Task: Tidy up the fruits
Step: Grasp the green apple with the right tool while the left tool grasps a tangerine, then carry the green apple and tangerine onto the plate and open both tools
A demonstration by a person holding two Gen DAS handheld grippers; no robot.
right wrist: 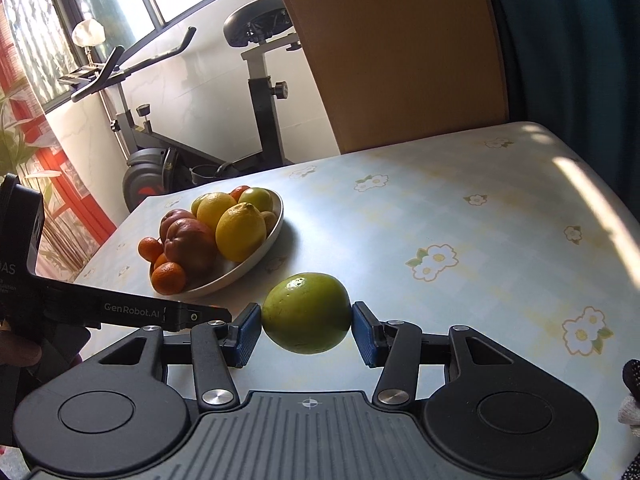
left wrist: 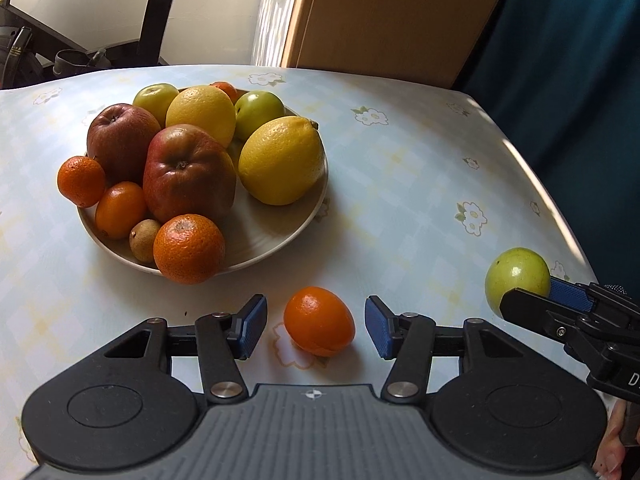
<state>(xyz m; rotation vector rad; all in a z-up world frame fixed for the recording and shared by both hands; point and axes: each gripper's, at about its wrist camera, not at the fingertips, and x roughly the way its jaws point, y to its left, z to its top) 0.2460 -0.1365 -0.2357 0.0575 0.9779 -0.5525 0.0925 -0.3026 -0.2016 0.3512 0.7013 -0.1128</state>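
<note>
Green fruit point(right wrist: 306, 313) clamped in right tool point(right wrist: 306, 326) above table point(right wrist: 460, 208); left tool point(left wrist: 316, 326) apart around loose orange point(left wrist: 319, 321); next, likely carry both to bowl point(left wrist: 280, 236).

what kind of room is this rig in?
Likely a home dining or living area: a table with a floral tablecloth holding a fruit plate, an exercise bike by a window, and a wooden chair back.
</note>
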